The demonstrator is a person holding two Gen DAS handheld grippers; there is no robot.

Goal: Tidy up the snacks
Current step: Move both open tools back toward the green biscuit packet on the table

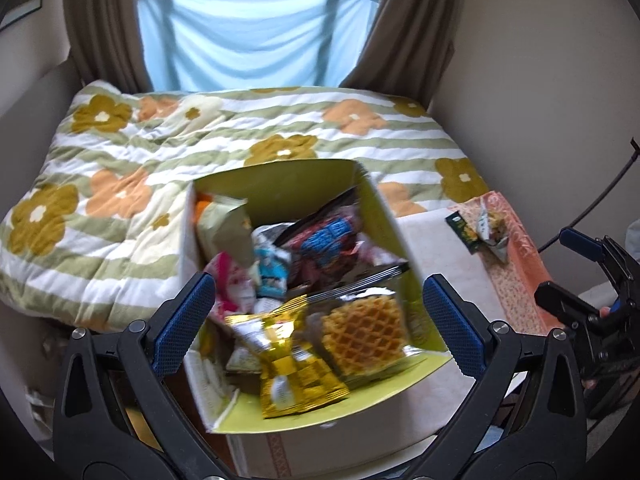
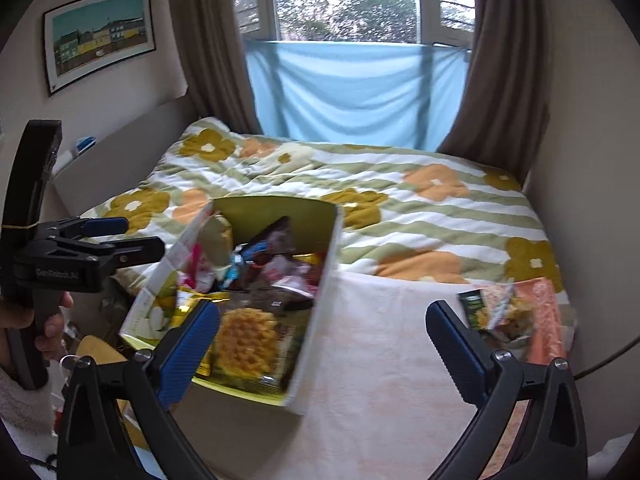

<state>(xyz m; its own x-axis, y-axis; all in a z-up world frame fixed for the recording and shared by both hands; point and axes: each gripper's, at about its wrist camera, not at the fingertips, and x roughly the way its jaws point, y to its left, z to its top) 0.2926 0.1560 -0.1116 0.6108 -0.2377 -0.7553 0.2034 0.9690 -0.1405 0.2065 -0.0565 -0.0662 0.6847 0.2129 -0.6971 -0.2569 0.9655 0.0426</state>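
A green-lined cardboard box (image 1: pixel 376 216) full of snack packets stands on a pale cloth-covered surface (image 1: pixel 452 264); it also shows in the right wrist view (image 2: pixel 276 212). A waffle packet (image 1: pixel 364 332) and a gold packet (image 1: pixel 296 376) lie at its front. My left gripper (image 1: pixel 320 324) is open, its fingers on either side of the box's front end. My right gripper (image 2: pixel 324 344) is open and empty over the cloth just right of the box. A green and yellow packet (image 2: pixel 488 308) lies loose to the right.
A bed with a flowered striped quilt (image 2: pixel 360 196) lies behind the box. An orange patterned box (image 2: pixel 548 320) sits under the loose packet. Curtains and a blue cloth (image 2: pixel 352 88) hang at the window. Walls close in on both sides.
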